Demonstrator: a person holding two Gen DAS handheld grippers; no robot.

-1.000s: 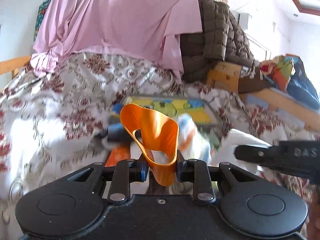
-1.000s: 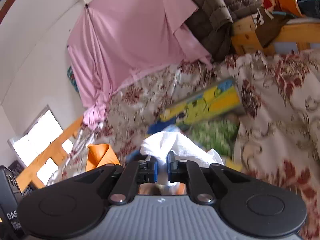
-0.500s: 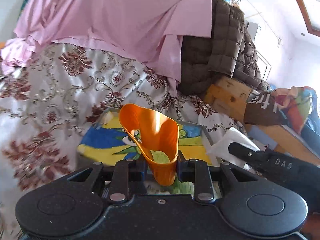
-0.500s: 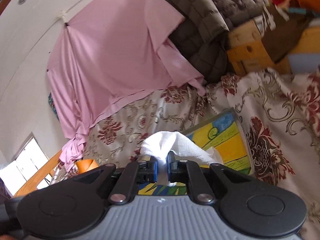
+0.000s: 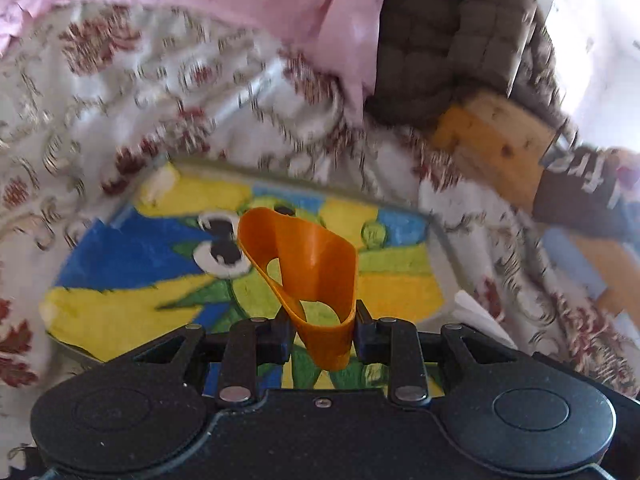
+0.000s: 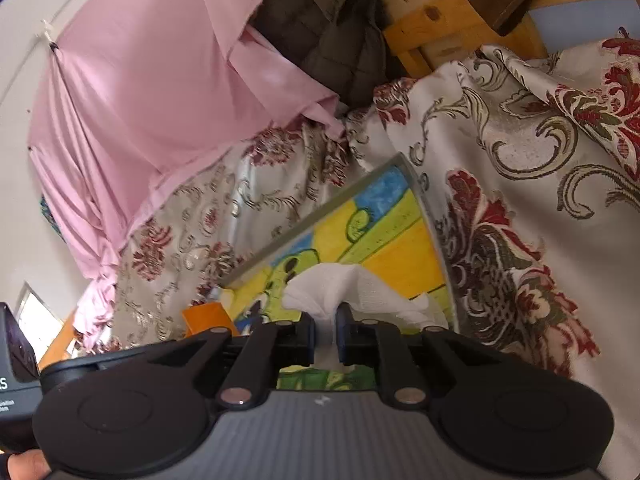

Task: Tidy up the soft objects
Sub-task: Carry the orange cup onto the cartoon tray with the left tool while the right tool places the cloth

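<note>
My left gripper is shut on a squashed orange soft cup, held upright over a flat tray painted blue, yellow and green. In the right wrist view my right gripper has a crumpled white cloth between its pads, which still touch it as the jaws are opening. It hangs over the tray's right part, near the grey rim. The orange cup shows at the lower left there, and a corner of the white cloth shows at the right of the left wrist view.
The tray lies on a floral bedspread that rises in folds to its right. Behind hang a pink sheet and a brown quilted jacket. A wooden bed frame stands at the back right.
Both grippers have moved forward over the painted tray, which now fills the lower middle of both views. The right gripper's fingers have parted slightly around the white cloth.
</note>
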